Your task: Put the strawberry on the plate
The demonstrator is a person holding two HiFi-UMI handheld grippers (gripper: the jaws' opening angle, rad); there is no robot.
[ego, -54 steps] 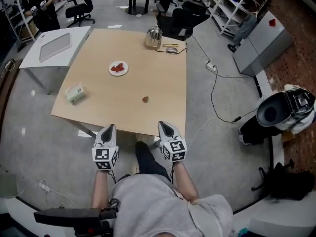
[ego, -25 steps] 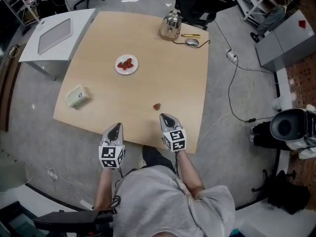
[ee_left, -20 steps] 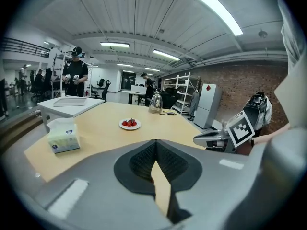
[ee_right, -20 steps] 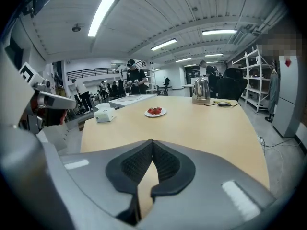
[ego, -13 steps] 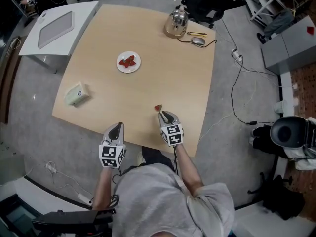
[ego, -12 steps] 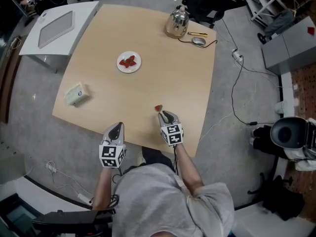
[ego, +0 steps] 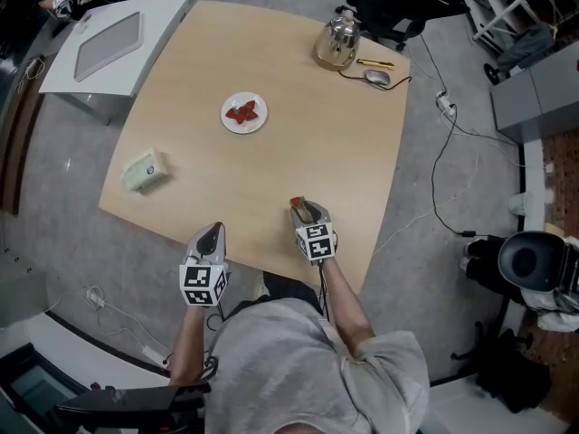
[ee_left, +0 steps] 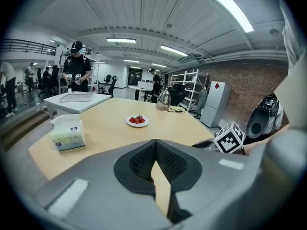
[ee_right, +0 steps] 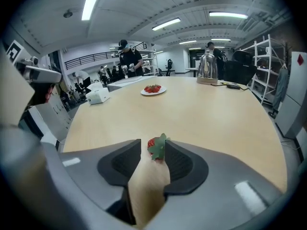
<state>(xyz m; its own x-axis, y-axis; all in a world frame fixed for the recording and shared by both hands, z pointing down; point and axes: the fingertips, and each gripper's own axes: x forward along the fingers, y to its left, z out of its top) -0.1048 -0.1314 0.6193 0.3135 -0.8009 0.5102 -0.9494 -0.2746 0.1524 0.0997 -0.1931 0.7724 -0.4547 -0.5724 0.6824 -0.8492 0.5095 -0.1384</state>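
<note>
Light wooden table (ego: pixel 308 143); a white plate (ego: pixel 230 120) left of centre; a tissue box (ego: pixel 145 170) at its left edge; kettle (ego: pixel 336 42) and mouse (ego: pixel 377 78) far right; a strawberry (ee_right: pixel 156 146) by the near edge.

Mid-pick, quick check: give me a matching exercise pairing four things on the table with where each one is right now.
Things:
1. loose strawberry
2. plate
3. kettle
4. tissue box

Places:
A. far corner of the table
B. near the table's left edge
C. between the right claw jaws
D. mid-table, with strawberries on it

Pairs: 1-C, 2-D, 3-A, 4-B.

The right claw's jaws have just been opening; the loose strawberry stands between them, not gripped.
</note>
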